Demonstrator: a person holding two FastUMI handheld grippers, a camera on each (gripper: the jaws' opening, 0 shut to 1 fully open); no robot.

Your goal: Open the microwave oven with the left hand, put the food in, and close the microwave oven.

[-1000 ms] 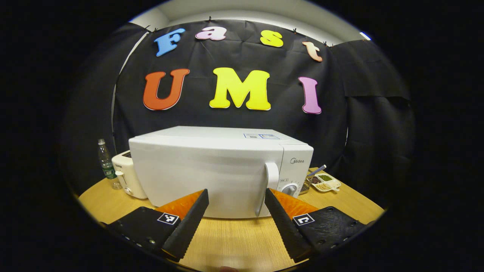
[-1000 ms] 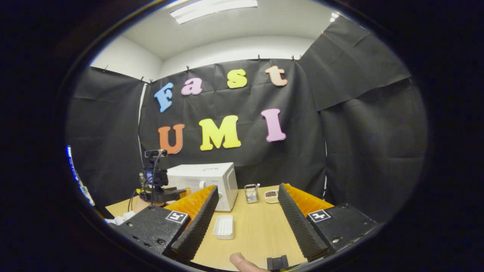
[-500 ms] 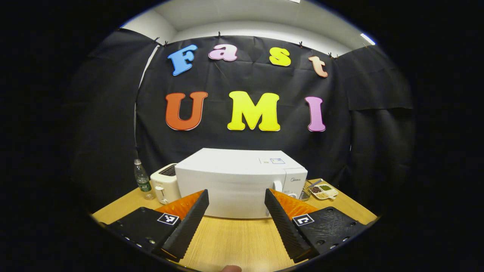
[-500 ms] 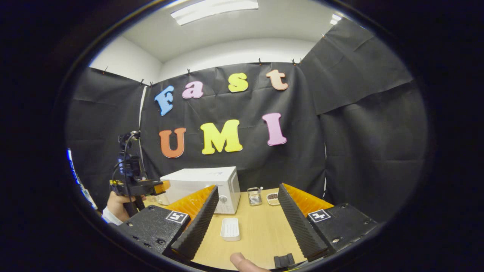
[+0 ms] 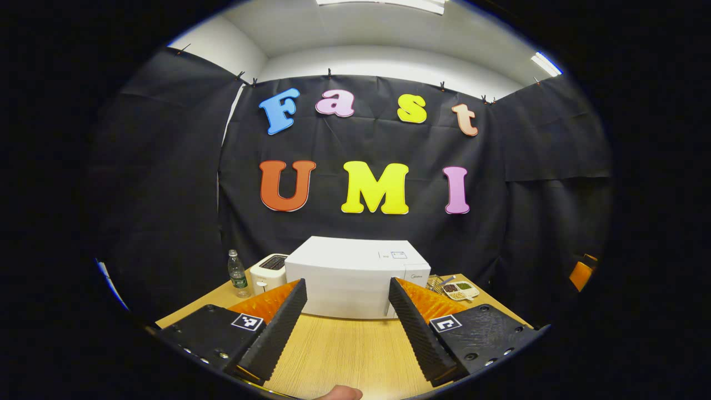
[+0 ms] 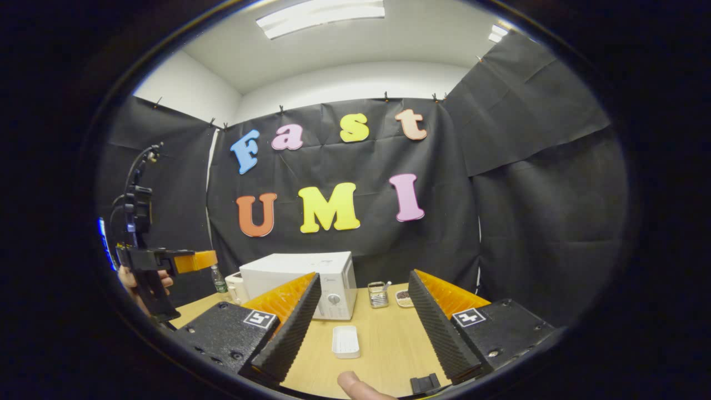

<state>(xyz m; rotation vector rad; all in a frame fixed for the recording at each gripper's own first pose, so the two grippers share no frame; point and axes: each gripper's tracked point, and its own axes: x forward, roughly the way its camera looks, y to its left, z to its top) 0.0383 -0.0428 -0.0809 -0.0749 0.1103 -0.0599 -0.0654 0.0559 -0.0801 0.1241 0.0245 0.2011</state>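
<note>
The microwave oven [image 5: 358,276] is seen standing on the wooden table [image 5: 344,350], against the black cloth wall, with its door shut. In the right gripper view the same oven [image 6: 303,283] is placed toward the table's far left, and a small white tray [image 6: 345,340] lies in front of it, well apart from the door (what it carries cannot be made out). A toaster [image 5: 268,272] and a plastic bottle [image 5: 238,273] are set to the oven's left; a divided dish [image 5: 461,289] lies to its right. The left gripper [image 5: 345,319] is held back from the oven, its fingers spread with nothing between them. The right gripper [image 6: 361,325] is likewise held wide apart over the table, gripping nothing. In the right gripper view the left gripper is seen raised at the far left, held by a hand [image 6: 133,280].
</note>
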